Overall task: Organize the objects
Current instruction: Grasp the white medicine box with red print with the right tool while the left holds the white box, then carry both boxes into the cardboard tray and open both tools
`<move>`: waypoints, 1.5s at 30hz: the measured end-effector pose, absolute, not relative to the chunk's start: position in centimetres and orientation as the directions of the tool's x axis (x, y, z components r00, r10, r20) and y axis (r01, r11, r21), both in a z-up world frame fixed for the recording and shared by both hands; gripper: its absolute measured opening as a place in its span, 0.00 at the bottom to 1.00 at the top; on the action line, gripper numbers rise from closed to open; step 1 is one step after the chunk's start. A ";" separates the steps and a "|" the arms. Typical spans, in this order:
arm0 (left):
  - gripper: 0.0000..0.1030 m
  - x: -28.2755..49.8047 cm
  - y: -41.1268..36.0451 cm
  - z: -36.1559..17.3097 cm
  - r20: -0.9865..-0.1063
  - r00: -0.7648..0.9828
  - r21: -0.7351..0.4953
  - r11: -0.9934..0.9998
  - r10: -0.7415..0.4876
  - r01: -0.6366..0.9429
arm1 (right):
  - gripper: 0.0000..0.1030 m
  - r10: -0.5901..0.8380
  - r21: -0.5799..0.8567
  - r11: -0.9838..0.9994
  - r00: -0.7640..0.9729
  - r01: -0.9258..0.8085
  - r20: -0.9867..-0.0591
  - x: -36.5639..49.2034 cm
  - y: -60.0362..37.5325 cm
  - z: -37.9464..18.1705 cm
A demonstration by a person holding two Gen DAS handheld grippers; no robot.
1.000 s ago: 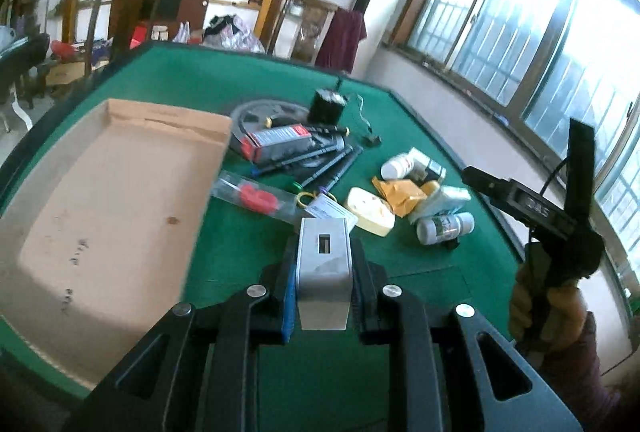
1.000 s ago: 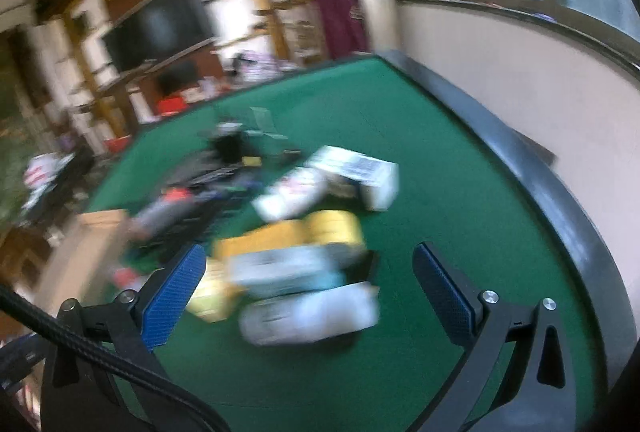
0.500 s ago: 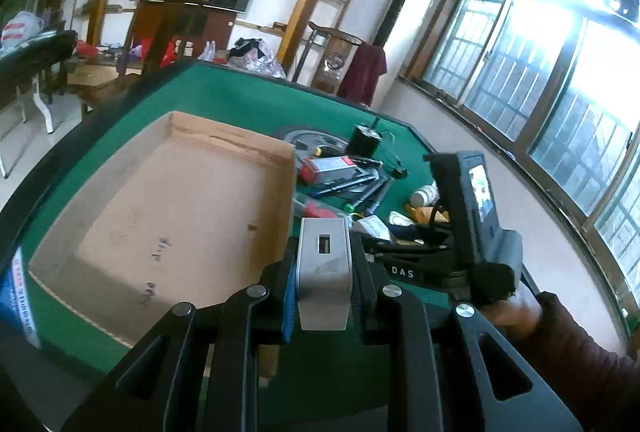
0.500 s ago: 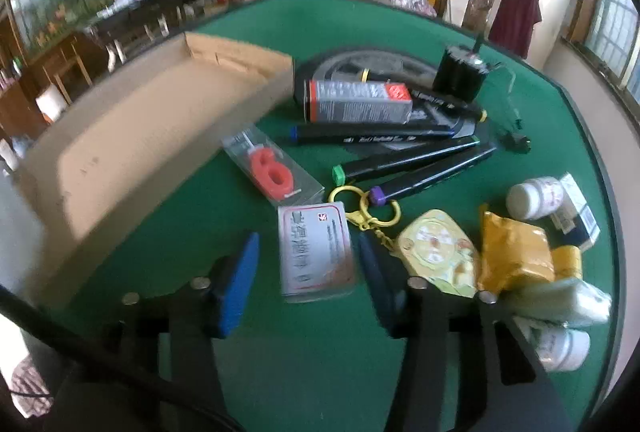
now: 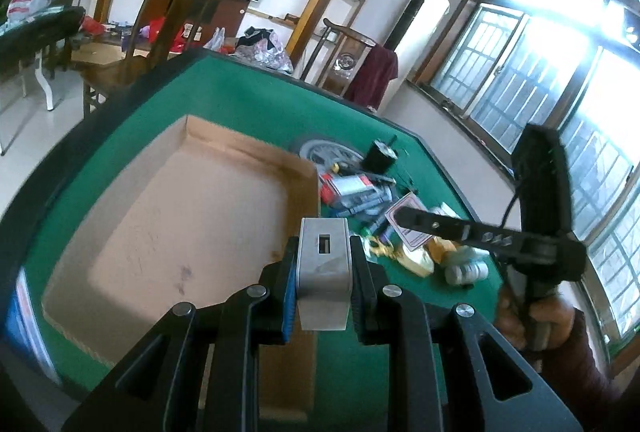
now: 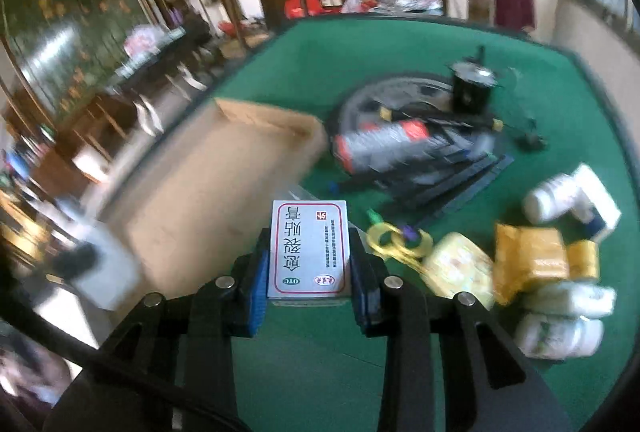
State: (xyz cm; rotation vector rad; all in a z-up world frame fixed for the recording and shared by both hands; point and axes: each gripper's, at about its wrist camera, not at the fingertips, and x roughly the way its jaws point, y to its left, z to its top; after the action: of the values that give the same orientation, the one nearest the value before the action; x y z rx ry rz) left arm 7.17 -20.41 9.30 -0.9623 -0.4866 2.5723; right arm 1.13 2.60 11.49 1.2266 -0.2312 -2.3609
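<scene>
My left gripper (image 5: 323,284) is shut on a grey metal block (image 5: 323,272) and holds it over the near right edge of the shallow cardboard tray (image 5: 180,224). My right gripper (image 6: 308,272) is shut on a white medicine box with a red border (image 6: 308,250), lifted above the green table (image 6: 320,372) beside the tray (image 6: 208,199). The right gripper also shows in the left wrist view (image 5: 412,222), right of the block, with the white box (image 5: 410,230) in it.
A pile lies right of the tray: a red and grey box (image 6: 384,143), dark markers (image 6: 448,183), a black cylinder (image 6: 472,87), yellow rings (image 6: 396,238), a cream case (image 6: 460,272), a yellow packet (image 6: 528,260) and white bottles (image 6: 556,336). Chairs stand beyond the table.
My right gripper closed on the white medicine box and lifted it off the table toward the tray. My left gripper moved over the tray's edge with the metal block.
</scene>
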 end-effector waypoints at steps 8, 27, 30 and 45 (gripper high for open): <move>0.18 -2.3 -21.5 8.2 -0.629 -0.661 -0.445 -0.887 0.408 -0.125 | 0.30 -0.577 0.535 -0.816 -0.383 0.220 -0.722 -6.4 -3.1 8.8; 0.34 -10.0 -22.4 1.6 -0.648 -0.593 -0.584 -0.812 0.478 -0.016 | 0.32 -0.313 0.284 -0.949 -0.461 0.134 -0.830 -9.5 -6.5 6.0; 0.40 -9.2 -22.8 2.4 -0.636 -0.614 -0.580 -0.814 0.467 -0.019 | 0.35 -0.329 0.301 -0.944 -0.481 0.137 -0.812 -8.7 -6.0 6.5; 0.40 -2.6 -26.9 -0.6 -0.680 -0.679 -0.584 -0.764 0.275 0.275 | 0.45 -0.345 0.343 -0.933 -0.552 0.110 -0.760 -3.4 -0.9 8.2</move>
State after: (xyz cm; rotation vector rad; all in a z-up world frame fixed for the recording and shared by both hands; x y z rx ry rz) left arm -2.59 -26.91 -0.59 -1.2581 -1.0798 2.6684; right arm -3.39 -0.94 8.19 1.3223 -0.3746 -2.5309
